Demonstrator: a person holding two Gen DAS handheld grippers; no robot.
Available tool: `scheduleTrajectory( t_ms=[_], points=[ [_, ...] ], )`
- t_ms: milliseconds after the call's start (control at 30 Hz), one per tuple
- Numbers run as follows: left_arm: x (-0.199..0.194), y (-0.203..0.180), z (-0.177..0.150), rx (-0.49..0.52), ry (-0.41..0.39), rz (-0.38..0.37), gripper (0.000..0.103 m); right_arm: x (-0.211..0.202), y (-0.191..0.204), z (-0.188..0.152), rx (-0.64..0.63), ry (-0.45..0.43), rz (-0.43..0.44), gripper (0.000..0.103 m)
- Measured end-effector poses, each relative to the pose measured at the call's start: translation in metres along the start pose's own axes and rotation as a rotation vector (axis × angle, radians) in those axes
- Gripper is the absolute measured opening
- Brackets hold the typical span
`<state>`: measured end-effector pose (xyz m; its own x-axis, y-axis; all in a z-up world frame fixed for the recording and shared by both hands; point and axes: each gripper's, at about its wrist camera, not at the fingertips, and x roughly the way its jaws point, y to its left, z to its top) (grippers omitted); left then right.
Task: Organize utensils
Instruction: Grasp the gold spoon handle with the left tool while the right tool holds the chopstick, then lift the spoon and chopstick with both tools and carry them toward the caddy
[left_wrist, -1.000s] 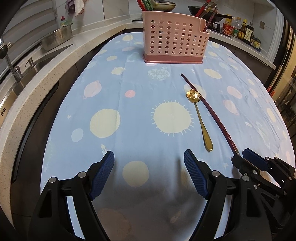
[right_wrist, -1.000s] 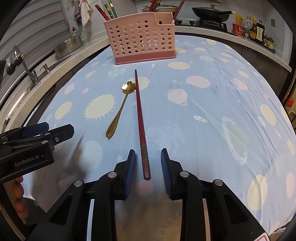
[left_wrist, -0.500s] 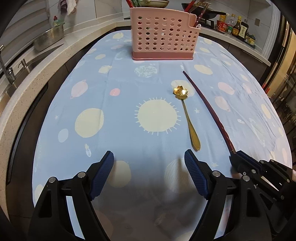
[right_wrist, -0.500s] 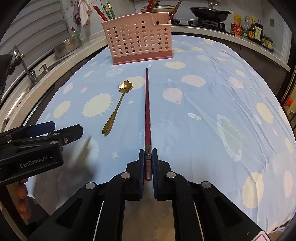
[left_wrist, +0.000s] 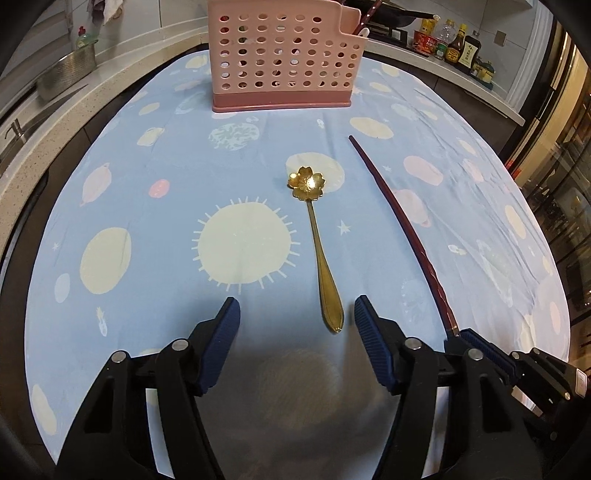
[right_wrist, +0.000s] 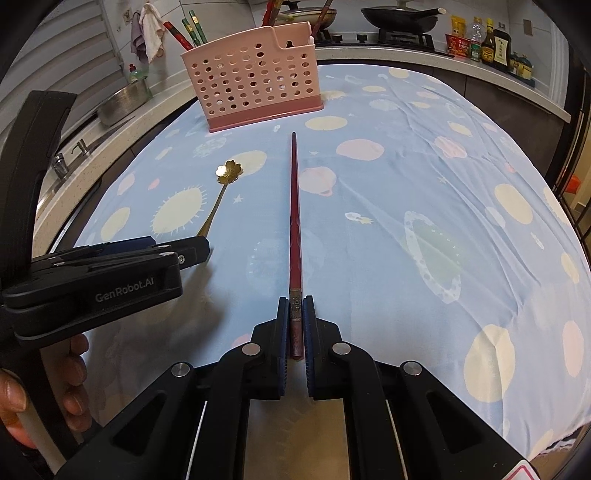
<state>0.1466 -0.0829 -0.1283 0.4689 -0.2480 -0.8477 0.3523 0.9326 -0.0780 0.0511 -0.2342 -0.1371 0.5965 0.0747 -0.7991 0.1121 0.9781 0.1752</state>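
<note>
A dark red chopstick (right_wrist: 294, 221) lies on the blue patterned tablecloth (right_wrist: 424, 184), pointing at the pink perforated utensil holder (right_wrist: 255, 88). My right gripper (right_wrist: 295, 306) is shut on the chopstick's thick near end. A gold spoon with a flower-shaped bowl (left_wrist: 317, 236) lies left of the chopstick (left_wrist: 399, 218). My left gripper (left_wrist: 295, 314) is open, its jaws wide, with the spoon's handle tip between the fingertips. The holder (left_wrist: 280, 62) stands at the far end and holds several chopsticks. The right gripper also shows at the lower right of the left wrist view (left_wrist: 476, 343).
A counter with a sink and a metal bowl (right_wrist: 122, 99) runs along the left. A stove with a black pan (right_wrist: 395, 18) and sauce bottles (right_wrist: 487, 40) stand behind the table. The table edge drops off at the right.
My right gripper closed on the chopstick's near end and turned it straighter toward the holder. My left gripper moved forward and right, bringing the spoon's handle between its open fingers.
</note>
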Motion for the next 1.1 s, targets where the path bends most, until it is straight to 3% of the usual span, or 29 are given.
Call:
scheduleTrajectory(
  t_ms=[100,167,233,667,933,1100],
  points=[
    [-0.001,-0.001,0.0,0.011,-0.011,-0.004,0.048,0.0,0.0,0.0,0.004,0.0,0.002,0.007],
    [-0.001,-0.001,0.0,0.013,-0.014,-0.017,0.025,0.001,0.001,0.001,0.005,-0.001,0.003,0.007],
    [-0.002,0.0,0.0,0.012,-0.011,-0.033,0.011,0.0,0.001,0.001,0.006,-0.001,0.004,0.007],
    [-0.039,0.02,-0.006,-0.033,-0.061,-0.061,0.011,-0.019,0.002,0.003,0.016,-0.035,0.028,0.007],
    [-0.078,0.034,0.003,-0.068,-0.134,-0.049,0.008,-0.061,0.006,0.023,0.032,-0.14,0.074,0.007],
    [-0.097,0.035,0.014,-0.07,-0.174,-0.056,0.001,-0.086,0.01,0.042,0.031,-0.212,0.099,0.007]
  ],
)
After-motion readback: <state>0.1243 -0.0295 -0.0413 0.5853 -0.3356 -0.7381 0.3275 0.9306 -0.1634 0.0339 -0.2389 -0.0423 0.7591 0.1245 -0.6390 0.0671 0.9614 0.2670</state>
